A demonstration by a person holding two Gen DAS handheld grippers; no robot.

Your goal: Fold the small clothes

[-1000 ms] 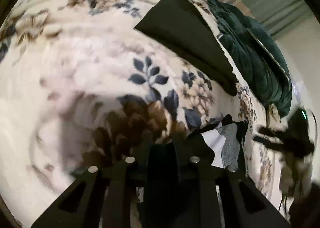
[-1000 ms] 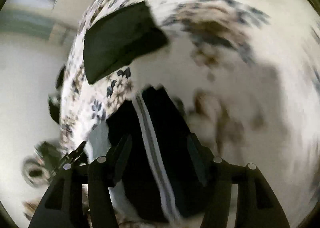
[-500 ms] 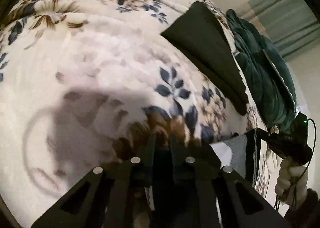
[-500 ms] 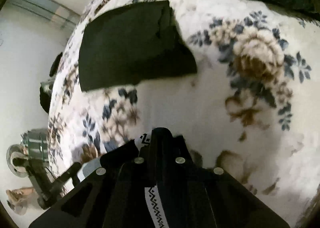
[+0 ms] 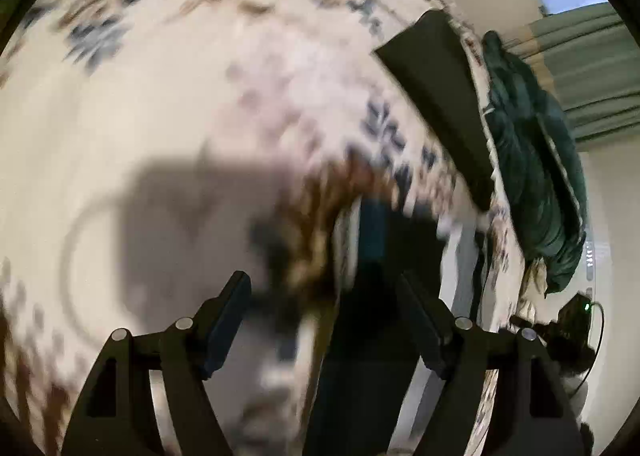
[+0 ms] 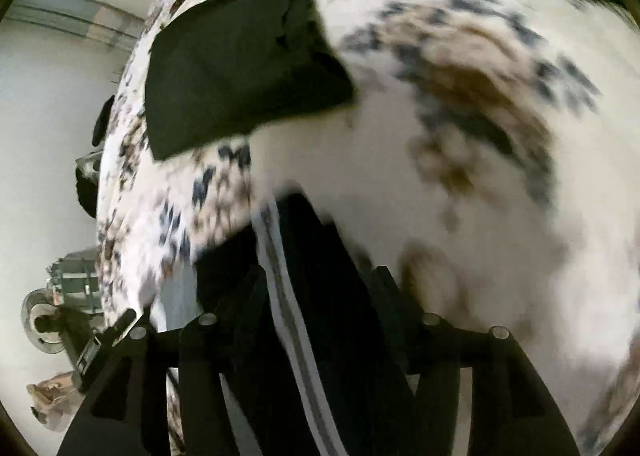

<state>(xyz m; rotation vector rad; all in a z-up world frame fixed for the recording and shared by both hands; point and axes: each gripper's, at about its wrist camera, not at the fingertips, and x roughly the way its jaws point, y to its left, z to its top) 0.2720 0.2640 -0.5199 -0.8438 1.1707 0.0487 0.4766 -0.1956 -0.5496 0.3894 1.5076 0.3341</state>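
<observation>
Floral blanket [image 5: 160,104] has loads of bare room left and far; a folded dark cloth [image 6: 240,68] lies far off. The black white-striped garment [image 6: 304,296] lies near, blurry, between both grippers. Left gripper [image 5: 324,320] and right gripper [image 6: 316,296] are both opening, gripping nothing.

The left gripper [image 5: 324,320] (jaws opening) hangs over a dark garment [image 5: 372,356] on the floral blanket [image 5: 160,96].

I count two grippers, left [image 5: 326,320] and right [image 6: 318,296], one floral blanket [image 5: 160,76], two dark garments: one folded [image 6: 240,72], one striped [image 6: 316,280], plus one green quilt [image 5: 536,176].
</observation>
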